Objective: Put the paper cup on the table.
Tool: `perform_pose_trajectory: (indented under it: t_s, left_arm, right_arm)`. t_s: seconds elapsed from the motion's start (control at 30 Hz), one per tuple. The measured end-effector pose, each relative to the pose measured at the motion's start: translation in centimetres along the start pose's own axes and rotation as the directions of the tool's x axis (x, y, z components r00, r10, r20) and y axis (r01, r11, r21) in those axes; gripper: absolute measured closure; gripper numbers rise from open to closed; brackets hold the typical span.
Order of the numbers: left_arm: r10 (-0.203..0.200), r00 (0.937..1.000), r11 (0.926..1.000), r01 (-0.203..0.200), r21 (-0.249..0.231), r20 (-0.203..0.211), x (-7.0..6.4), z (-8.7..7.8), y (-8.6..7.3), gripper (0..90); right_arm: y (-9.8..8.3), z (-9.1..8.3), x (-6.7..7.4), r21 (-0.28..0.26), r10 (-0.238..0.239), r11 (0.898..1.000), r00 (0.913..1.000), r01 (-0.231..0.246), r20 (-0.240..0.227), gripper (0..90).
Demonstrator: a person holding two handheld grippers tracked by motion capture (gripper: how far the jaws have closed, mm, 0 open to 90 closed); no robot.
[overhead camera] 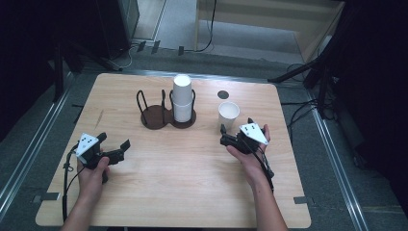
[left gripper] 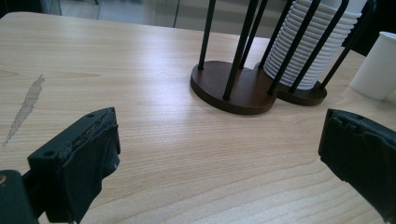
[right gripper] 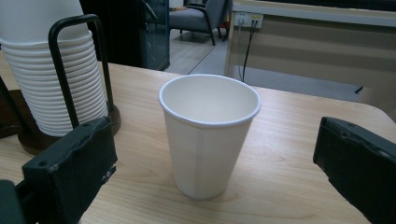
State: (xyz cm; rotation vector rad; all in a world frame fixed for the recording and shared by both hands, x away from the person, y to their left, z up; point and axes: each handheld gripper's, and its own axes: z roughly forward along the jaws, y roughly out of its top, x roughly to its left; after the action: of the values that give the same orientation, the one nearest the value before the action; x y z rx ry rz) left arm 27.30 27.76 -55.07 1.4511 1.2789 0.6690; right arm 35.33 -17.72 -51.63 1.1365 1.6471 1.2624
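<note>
A single white paper cup (overhead camera: 228,114) (right gripper: 208,135) stands upright and empty on the wooden table (overhead camera: 183,183), right of a dark two-bay cup holder (overhead camera: 156,117) (left gripper: 233,88). The holder's right bay carries a tall stack of white cups (overhead camera: 182,98) (left gripper: 306,46) (right gripper: 51,93); its left bay is empty. My right gripper (overhead camera: 235,126) (right gripper: 215,186) is open just in front of the single cup, with a jaw to either side and neither touching it. Over the table's left part my left gripper (overhead camera: 114,140) (left gripper: 219,163) is open and holds nothing, pointing toward the holder.
A small dark round spot (overhead camera: 223,95) marks the table behind the single cup. A pale streak (left gripper: 28,105) stains the wood at the left. Bare wood lies between the two hands. Beyond the table are dark stands and floor cables (overhead camera: 207,43).
</note>
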Motion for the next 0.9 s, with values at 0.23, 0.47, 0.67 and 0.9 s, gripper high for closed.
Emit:
perform_pose_trajectory:
  t_s: [0.23, 0.47, 0.67, 0.9]
  left_arm:
    - [0.002, 1.0000, 1.0000, -0.002, 0.002, -0.001, 0.0, 0.0, 0.0, 0.0]
    - [0.003, 1.0000, 1.0000, -0.003, 0.002, 0.000, 0.0, 0.0, 0.0, 0.0]
    - [0.007, 1.0000, 1.0000, -0.007, 0.003, 0.000, 0.0, 0.0, 0.0, 0.0]
    - [0.008, 1.0000, 1.0000, -0.008, 0.003, -0.001, -0.1, 0.0, 0.0, 0.0]
  right_arm:
    - [-0.5, -1.9, -0.8, -0.019, 0.015, 1.000, 0.9999, -0.015, 0.006, 0.0]
    - [-1.3, -3.6, -2.2, -0.027, 0.036, 0.999, 0.9988, -0.035, 0.033, 0.0]
    - [-1.9, -5.0, -3.4, -0.034, 0.044, 0.999, 0.9972, -0.042, 0.060, 0.0]
    - [-2.7, -6.4, -4.4, -0.030, 0.047, 0.999, 0.9959, -0.045, 0.077, 0.0]
